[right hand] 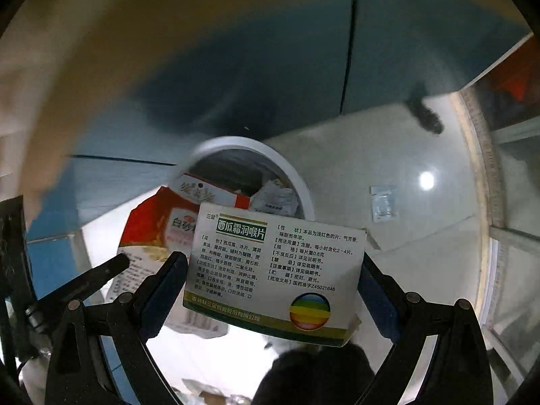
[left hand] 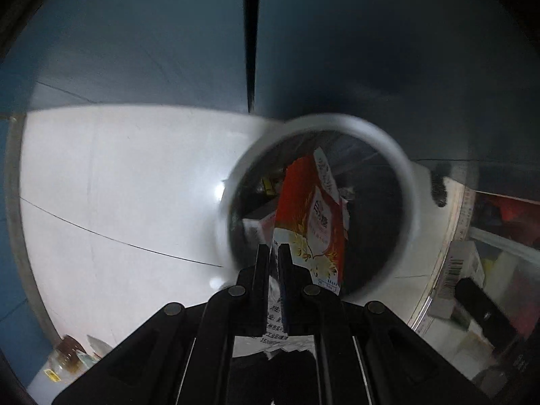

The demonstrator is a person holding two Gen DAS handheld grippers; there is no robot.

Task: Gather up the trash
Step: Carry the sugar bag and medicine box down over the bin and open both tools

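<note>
Both tools grip packaging over the trash bin: left tool, right tool.

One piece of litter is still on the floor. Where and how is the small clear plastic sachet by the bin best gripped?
The small clear plastic sachet lies flat on the white tiled floor; come from above and pinch one edge, probably sliding a finger beneath.

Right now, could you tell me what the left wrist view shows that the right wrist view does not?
Only the left wrist view shows the left gripper shut on the red sugar bag, held over the bin, and a brown-capped bottle at lower left. Only the right wrist view shows the right gripper clamping the white lozenge box, and a small sachet on the floor. Both show the white-rimmed trash bin with litter inside, and the red bag.
</note>
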